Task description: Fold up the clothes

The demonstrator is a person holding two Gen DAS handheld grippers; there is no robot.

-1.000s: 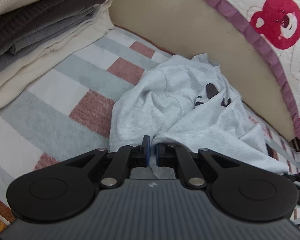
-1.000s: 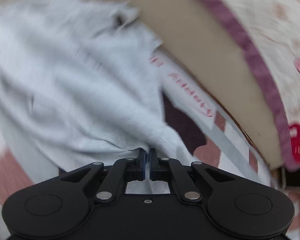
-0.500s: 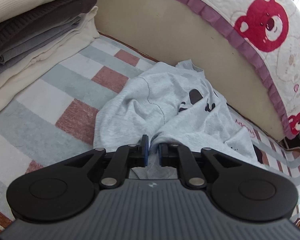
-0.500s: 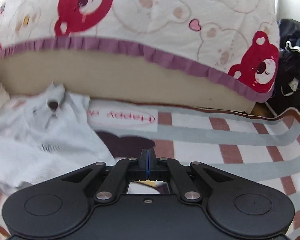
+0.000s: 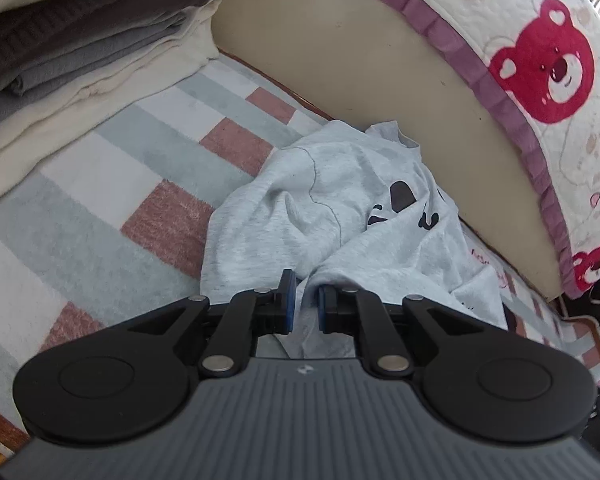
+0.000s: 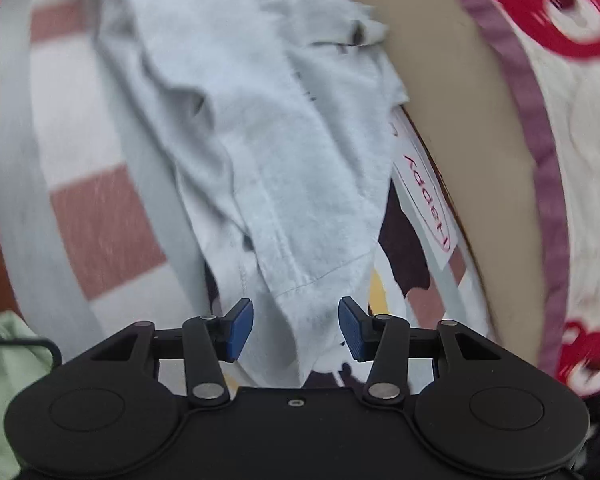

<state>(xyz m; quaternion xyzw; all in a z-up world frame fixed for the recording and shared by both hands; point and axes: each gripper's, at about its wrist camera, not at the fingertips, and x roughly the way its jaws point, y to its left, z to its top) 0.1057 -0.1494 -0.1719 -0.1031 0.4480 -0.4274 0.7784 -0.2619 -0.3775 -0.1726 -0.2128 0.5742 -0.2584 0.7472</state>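
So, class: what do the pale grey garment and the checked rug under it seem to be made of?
Pale grey garment: probably cotton jersey, matte and flecked; it crumples into soft folds, with stitched hems. Checked rug: likely synthetic short pile, with a fuzzy, slightly brushed surface.

Floor covering: a rug (image 5: 100, 200) in pale grey-green, white and dusty-red blocks, with a brown edge at the lower left of the left wrist view.
Rug print: a white panel with red lettering (image 6: 428, 196) and a dark brown shape (image 6: 404, 248) beside it, close to the bed.
Furniture: a bed side (image 5: 360, 80), plain beige, running diagonally across both views.
Bedding: a quilted cream cover (image 5: 540, 60) printed with red bears, trimmed with a mauve ruffle (image 5: 452, 40) that hangs over the beige side.
Light: bright daylight from the upper right; its source is washed out.
Far right corner: dark, unclear.
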